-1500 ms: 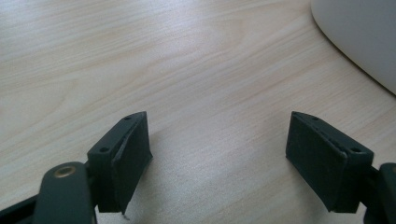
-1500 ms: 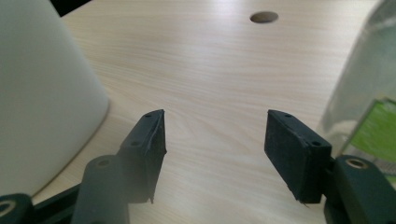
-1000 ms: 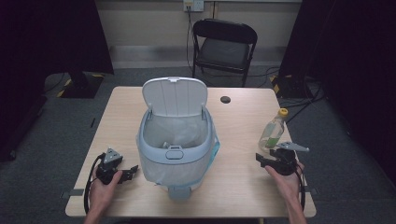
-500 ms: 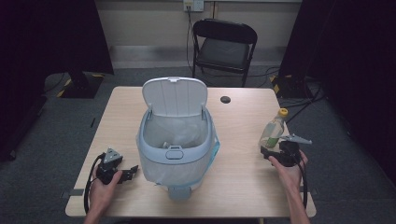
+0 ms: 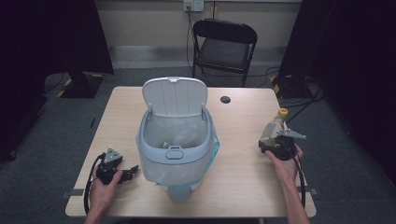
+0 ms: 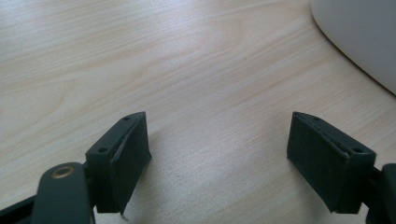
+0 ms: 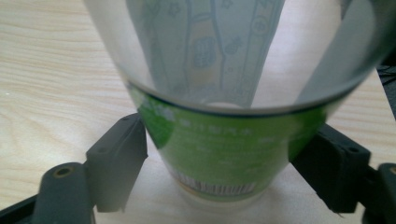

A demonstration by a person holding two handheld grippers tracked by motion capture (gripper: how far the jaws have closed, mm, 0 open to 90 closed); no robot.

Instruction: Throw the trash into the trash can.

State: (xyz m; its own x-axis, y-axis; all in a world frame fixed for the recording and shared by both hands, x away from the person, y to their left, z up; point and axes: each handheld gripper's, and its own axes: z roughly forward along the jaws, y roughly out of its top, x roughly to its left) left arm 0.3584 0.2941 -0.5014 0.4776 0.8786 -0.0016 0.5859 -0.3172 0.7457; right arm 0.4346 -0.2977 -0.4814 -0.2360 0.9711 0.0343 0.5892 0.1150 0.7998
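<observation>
we saw the right gripper (image 5: 267,145) brought up to the clear bottle (image 5: 272,129) with the yellow cap, which stood upright on the table (image 5: 243,126) directly ahead of it. in the right gripper view the bottle (image 7: 229,93) sat between the two black jaws, its green label band level with them; the jaw on the left of that view lay just beside or touching the label and the jaw on the right lay against the bottle's wall, but we could not tell whether either pressed on it, so we took the right gripper (image 7: 219,163) as released around the bottle rather than clenched. its jaws had just been closing a little with the bottle between them. the left gripper (image 5: 130,170) rested low over bare wood in the person's left hand (image 5: 103,186), jaws spread wide with nothing between them, as the left gripper view (image 6: 219,154) showed plainly. the pale blue bin (image 5: 175,144), lid raised and lined with a clear bag, stood just ahead of the left gripper's jaws, and well apart from the right gripper on the side away from the bottle.
</observation>
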